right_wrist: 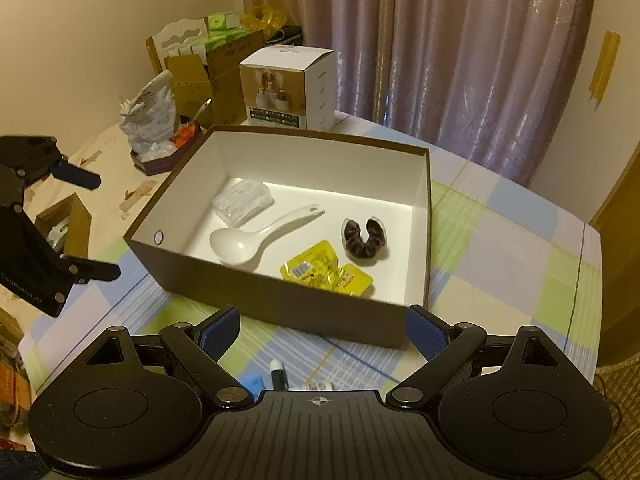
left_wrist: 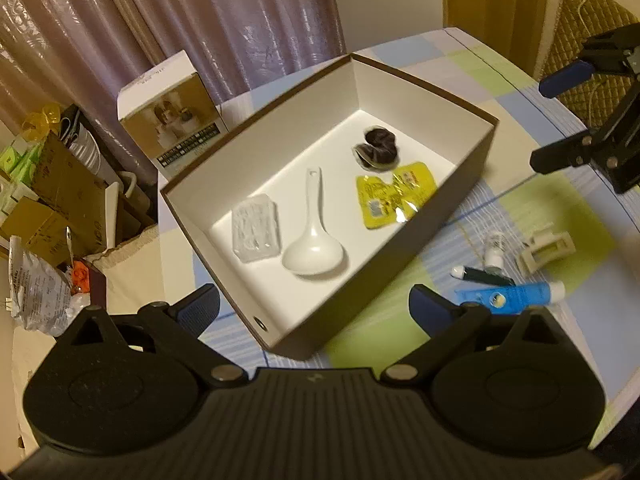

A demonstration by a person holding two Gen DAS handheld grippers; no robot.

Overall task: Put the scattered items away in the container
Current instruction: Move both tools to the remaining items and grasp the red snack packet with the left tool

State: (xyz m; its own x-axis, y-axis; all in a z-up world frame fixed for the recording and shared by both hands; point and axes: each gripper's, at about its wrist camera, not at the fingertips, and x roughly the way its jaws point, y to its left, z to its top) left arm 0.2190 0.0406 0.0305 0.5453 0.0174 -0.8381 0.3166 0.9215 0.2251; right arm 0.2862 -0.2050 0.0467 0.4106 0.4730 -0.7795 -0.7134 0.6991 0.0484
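A brown box (left_wrist: 400,264) with a white inside sits on the checked tablecloth. In it lie a clear plastic packet (left_wrist: 256,228), a white spoon (left_wrist: 314,240), yellow sachets (left_wrist: 394,196) and a dark scrunchie (left_wrist: 378,146). Right of the box lie a blue tube (left_wrist: 512,294), a dark pen (left_wrist: 480,276), a small bottle (left_wrist: 494,250) and a beige hair claw (left_wrist: 546,250). My left gripper (left_wrist: 314,312) hovers open and holds nothing at the box's near corner. My right gripper (right_wrist: 322,330) is open and holds nothing before the box wall (right_wrist: 288,308), above the pen (right_wrist: 277,372) and tube (right_wrist: 252,382).
A white product carton (left_wrist: 172,120) stands behind the box. Cardboard boxes (left_wrist: 60,200), bags and a crumpled packet (left_wrist: 36,288) crowd the area left of the table. Curtains hang behind. The right gripper (left_wrist: 554,118) shows beyond the box's right side.
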